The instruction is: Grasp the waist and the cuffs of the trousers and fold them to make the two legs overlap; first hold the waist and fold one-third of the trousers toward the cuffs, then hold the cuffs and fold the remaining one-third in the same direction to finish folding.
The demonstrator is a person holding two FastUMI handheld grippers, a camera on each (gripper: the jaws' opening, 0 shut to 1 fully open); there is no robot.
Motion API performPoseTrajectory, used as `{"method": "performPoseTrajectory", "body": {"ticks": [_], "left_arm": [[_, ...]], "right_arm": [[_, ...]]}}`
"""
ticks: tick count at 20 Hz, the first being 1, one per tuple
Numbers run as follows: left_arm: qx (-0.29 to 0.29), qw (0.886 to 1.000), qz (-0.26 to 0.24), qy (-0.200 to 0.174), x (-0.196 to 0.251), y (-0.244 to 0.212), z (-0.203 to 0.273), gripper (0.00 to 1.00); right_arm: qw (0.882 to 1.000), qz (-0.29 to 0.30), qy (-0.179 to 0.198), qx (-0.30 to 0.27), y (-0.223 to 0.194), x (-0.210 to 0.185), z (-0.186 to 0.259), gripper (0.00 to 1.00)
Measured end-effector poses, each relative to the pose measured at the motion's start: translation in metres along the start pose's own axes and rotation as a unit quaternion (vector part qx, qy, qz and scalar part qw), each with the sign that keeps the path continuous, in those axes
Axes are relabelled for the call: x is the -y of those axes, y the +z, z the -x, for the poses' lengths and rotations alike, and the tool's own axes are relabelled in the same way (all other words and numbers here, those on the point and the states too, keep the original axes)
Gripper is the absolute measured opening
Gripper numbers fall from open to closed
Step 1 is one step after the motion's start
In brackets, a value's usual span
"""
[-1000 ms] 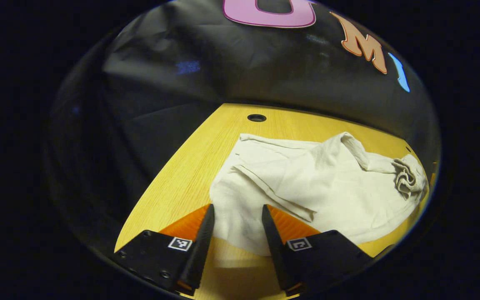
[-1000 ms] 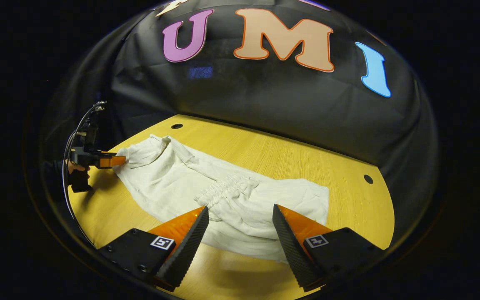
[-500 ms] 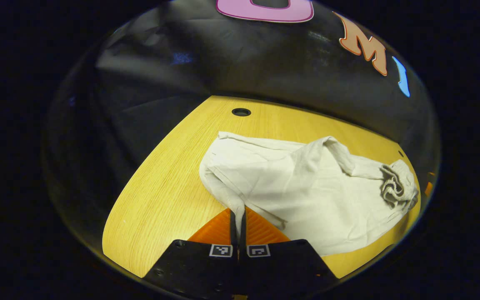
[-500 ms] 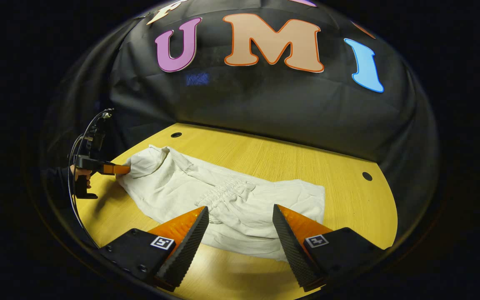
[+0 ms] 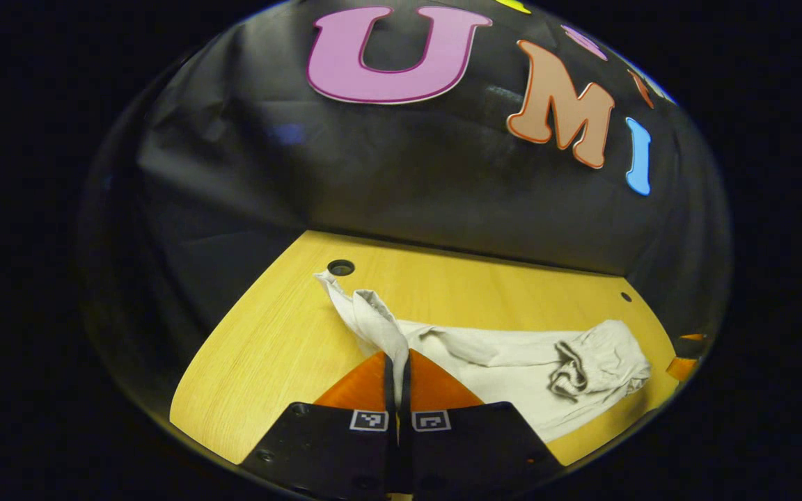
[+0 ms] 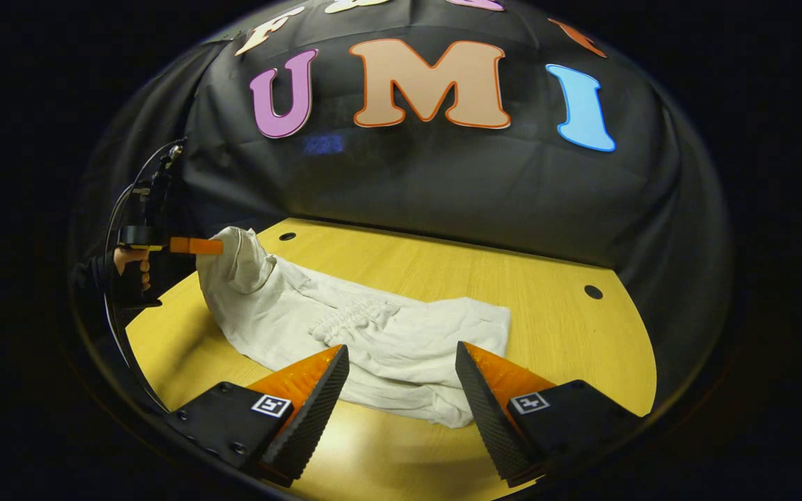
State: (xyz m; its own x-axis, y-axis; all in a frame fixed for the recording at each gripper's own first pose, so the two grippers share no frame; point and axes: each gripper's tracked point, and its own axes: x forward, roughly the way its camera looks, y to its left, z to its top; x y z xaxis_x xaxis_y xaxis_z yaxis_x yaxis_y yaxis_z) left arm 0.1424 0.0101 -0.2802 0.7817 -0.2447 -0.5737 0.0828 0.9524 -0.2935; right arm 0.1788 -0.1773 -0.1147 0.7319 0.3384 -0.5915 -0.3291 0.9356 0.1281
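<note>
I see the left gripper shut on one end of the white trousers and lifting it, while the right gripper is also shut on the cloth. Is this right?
Not quite. The right gripper is open, as the right gripper view shows: its fingers stand apart above the trousers. The left gripper is indeed shut on one end and lifts it.

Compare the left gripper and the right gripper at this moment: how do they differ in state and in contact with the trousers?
The left gripper is shut on a trouser end, lifting it off the table; the right gripper is open, holding nothing. The left one touches the trousers; the right hovers above them. Both point toward the trousers.
</note>
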Motion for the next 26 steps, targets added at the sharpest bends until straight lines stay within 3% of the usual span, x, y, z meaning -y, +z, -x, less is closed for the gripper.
{"method": "performPoseTrajectory", "body": {"ticks": [14, 26], "left_arm": [[0.047, 0.989, -0.057, -0.128, 0.191, 0.052, 0.009, 0.00], [0.021, 0.971, -0.105, -0.213, 0.341, 0.012, -0.004, 0.00]], "right_arm": [[0.996, -0.066, -0.051, 0.010, -0.033, 0.084, 0.060, 0.98], [0.992, -0.093, -0.086, 0.003, -0.071, 0.126, 0.104, 0.95]]}}
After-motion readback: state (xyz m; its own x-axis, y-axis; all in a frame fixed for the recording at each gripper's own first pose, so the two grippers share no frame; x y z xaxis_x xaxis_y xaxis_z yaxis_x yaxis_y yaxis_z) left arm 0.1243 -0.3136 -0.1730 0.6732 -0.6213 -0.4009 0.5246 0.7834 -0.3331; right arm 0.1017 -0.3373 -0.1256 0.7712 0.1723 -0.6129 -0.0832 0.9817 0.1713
